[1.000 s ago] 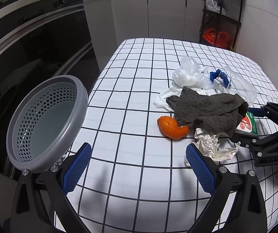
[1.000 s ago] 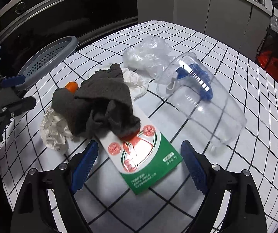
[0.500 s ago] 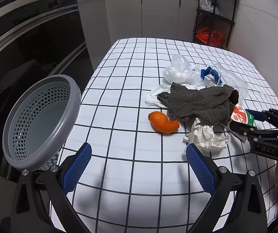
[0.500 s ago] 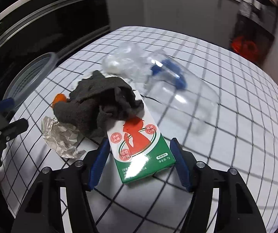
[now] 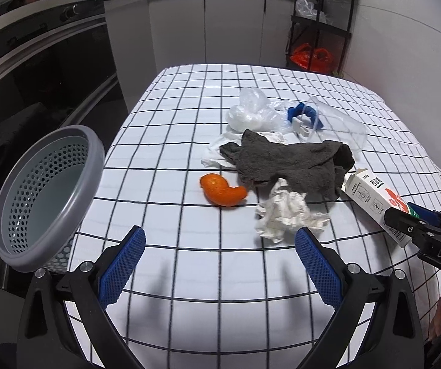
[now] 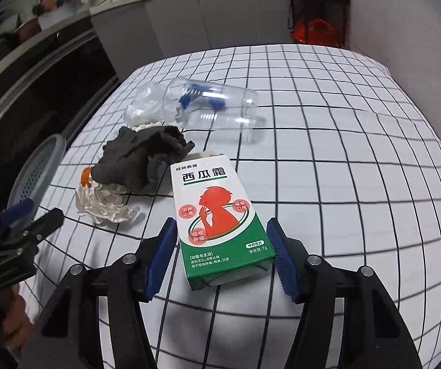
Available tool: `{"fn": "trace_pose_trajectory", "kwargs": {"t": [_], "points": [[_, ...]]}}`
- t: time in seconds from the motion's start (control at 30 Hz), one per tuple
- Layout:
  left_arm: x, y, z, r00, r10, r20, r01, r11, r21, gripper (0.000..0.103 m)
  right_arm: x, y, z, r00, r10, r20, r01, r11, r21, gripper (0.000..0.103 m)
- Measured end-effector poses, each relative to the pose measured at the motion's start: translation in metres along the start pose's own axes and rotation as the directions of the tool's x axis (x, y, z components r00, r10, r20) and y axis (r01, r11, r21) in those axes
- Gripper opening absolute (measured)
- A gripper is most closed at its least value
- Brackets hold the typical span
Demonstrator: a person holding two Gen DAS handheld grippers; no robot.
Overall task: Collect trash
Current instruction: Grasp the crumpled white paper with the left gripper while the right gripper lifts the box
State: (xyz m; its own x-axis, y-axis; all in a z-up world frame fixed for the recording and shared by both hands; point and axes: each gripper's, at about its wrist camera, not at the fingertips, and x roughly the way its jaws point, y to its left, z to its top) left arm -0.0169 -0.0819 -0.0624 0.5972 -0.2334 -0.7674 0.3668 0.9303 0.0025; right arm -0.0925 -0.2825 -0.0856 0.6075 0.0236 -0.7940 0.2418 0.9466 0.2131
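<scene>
My right gripper (image 6: 222, 256) is shut on a green and white medicine box (image 6: 217, 215) and holds it tilted above the checked table; the box also shows in the left wrist view (image 5: 374, 196). My left gripper (image 5: 220, 264) is open and empty, just short of a crumpled white paper (image 5: 285, 212) and an orange peel (image 5: 222, 190). A grey perforated basket (image 5: 48, 196) stands at the table's left edge. A dark grey cloth (image 5: 285, 163), a clear plastic bag (image 5: 251, 110) and a clear bottle with a blue part (image 5: 328, 120) lie behind.
The checked table (image 5: 189, 98) ends at the left beside a dark oven front (image 5: 36, 70). Grey cabinets (image 5: 220, 27) and a black rack (image 5: 322, 21) with a red bag stand beyond the far edge. A white tissue (image 5: 217, 153) lies under the cloth.
My right gripper has closed on the medicine box and lifted it off the table from beside the cloth. My left gripper has drawn back a little and stayed open.
</scene>
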Motion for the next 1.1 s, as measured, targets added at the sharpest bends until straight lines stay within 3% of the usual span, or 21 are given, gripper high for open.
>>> {"fn": "trace_pose_trajectory", "kwargs": {"t": [0.27, 0.57, 0.7, 0.8, 0.9, 1.1], "points": [[0.017, -0.024, 0.011, 0.999, -0.027, -0.017, 0.027, 1.0, 0.003, 0.096, -0.01, -0.013, 0.005, 0.999, -0.03, 0.026, 0.028, 0.998, 0.054, 0.058], [0.04, -0.034, 0.018, 0.999, -0.021, -0.042, 0.021, 1.0, -0.007, 0.094, -0.02, -0.017, 0.005, 0.998, -0.01, 0.054, 0.007, 0.998, 0.063, 0.057], [0.048, -0.034, 0.016, 0.996, -0.05, -0.072, 0.049, 0.999, -0.016, 0.075, -0.021, -0.016, 0.007, 0.998, 0.002, 0.06, -0.006, 0.998, 0.059, 0.057], [0.05, -0.032, 0.013, 0.992, -0.081, -0.095, 0.079, 0.997, -0.024, 0.051, -0.02, -0.012, 0.008, 0.998, 0.003, 0.059, -0.006, 0.999, 0.045, 0.057], [0.044, -0.032, 0.011, 0.99, -0.097, -0.098, 0.096, 0.995, -0.012, 0.036, -0.021, -0.007, 0.008, 0.998, 0.008, 0.065, -0.01, 0.999, 0.03, 0.057], [0.021, -0.025, 0.011, 0.996, -0.067, -0.059, 0.067, 0.998, 0.002, 0.034, -0.028, -0.002, 0.011, 0.995, 0.007, 0.102, -0.008, 1.0, 0.012, 0.057]]}}
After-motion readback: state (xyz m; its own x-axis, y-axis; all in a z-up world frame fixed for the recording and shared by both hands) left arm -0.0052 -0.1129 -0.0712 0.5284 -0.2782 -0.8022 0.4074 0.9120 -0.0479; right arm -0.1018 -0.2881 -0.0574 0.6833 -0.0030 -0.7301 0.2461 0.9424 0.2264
